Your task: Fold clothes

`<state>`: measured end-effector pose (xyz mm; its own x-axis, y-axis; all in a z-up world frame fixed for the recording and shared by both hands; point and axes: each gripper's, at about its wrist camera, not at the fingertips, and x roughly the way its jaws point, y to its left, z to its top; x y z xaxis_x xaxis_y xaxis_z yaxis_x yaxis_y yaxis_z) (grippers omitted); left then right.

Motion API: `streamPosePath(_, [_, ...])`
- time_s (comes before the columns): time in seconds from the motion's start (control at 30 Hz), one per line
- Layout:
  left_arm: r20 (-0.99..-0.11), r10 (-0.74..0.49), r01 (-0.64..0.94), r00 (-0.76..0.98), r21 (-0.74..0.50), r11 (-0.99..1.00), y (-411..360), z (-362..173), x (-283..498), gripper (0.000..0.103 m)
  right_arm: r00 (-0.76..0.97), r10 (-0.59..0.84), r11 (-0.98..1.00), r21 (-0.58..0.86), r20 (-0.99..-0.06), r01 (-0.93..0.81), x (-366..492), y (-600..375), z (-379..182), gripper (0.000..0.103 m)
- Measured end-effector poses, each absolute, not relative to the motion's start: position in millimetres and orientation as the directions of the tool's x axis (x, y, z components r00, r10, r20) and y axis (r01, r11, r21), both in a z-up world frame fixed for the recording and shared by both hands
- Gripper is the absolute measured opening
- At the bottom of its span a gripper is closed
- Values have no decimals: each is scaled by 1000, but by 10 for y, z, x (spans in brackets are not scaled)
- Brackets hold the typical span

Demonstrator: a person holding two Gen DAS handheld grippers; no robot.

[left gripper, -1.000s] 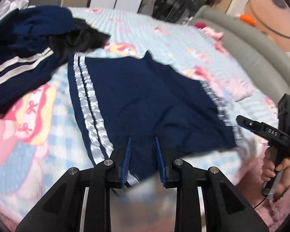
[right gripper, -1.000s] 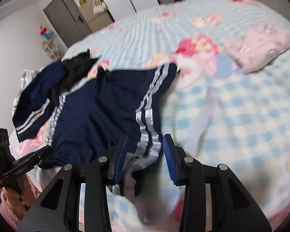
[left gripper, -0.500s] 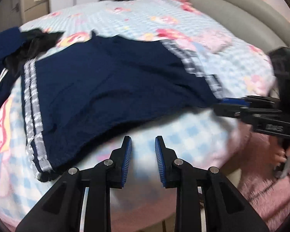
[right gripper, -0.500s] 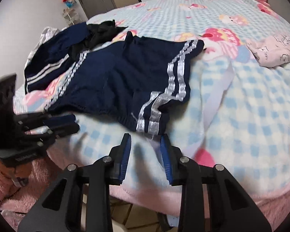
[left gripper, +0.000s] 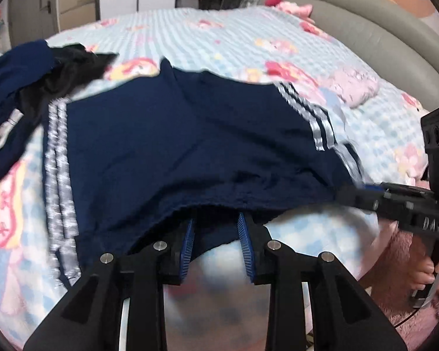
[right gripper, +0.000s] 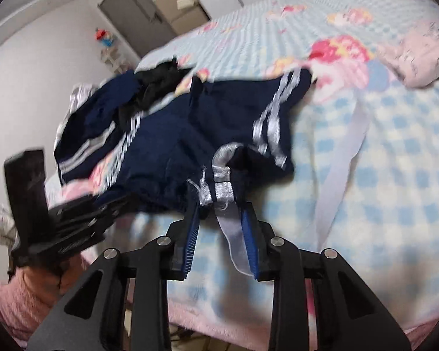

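on the checked bed [left gripper: 225,33] lie navy shorts [left gripper: 172,146]; left tongs [left gripper: 216,228] and right tongs [right gripper: 221,222] both stand apart at the waistband edge.

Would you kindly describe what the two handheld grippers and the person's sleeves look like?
Both the left gripper and right gripper are matte black, with silver bolts and blue ribbed pads on the fingers. One body carries white "DAS" lettering. The sleeve is fuzzy pink.
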<state>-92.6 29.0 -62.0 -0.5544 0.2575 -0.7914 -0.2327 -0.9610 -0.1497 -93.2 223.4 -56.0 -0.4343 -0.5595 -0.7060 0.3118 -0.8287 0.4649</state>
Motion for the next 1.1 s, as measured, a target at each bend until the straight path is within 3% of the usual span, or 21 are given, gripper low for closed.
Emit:
streamPosePath(0.03, [-795, 266, -247, -546, -151, -957, 312, -644, -925, 34, -413, -569, -821, 464, -711, 332, -919, 2182, -578, 31])
streamPosePath(0.1, [-798, 294, -284, -525, -161, -945, 354, -682, -915, 52, -375, -585, -805, 459, -719, 375, -887, 2072, -600, 35])
streamPosePath(0.27, [-808, 241, -343, -537, -52, -938, 522, -738, -806, 54, -446, -513, -853, 377, -733, 361, -893, 2023, -578, 36])
streamPosePath(0.33, [-812, 207, -330, -546, -19, -944, 570, -769, -810, 45, -494, -484, -873, 366, -722, 321, -903, 2101, -545, 36])
streamPosePath(0.4, [-803, 202, -315, -561, -18, -949, 556, -745, -819, 23, -540, -455, -890, 352, -708, 289, -893, 2173, -493, 38])
streamPosePath(0.47, [-787, 215, -303, -578, -38, -952, 514, -689, -813, 15, -573, -426, -905, 334, -700, 264, -875, 2229, -443, 44])
streamPosePath(0.6, [-740, 285, -302, -610, -115, -946, 351, -523, -695, 13, -535, -449, -893, 354, -716, 277, -847, 2274, -460, 57])
streamPosePath(0.87, [-728, 330, -320, -601, -159, -934, 125, -497, -577, 13, -450, -536, -836, 373, -714, 403, -809, 2072, -511, 59])
streamPosePath(0.93, [-742, 318, -327, -590, -141, -935, 155, -546, -587, 13, -436, -567, -814, 395, -699, 426, -821, 2023, -520, 53])
streamPosePath(1.0, [-764, 291, -341, -575, -100, -935, 228, -622, -603, 13, -433, -566, -814, 393, -701, 428, -837, 1970, -529, 24])
streamPosePath(1.1, [-781, 285, -358, -556, -85, -930, 263, -651, -608, 13, -474, -529, -844, 376, -704, 383, -872, 2009, -511, 14])
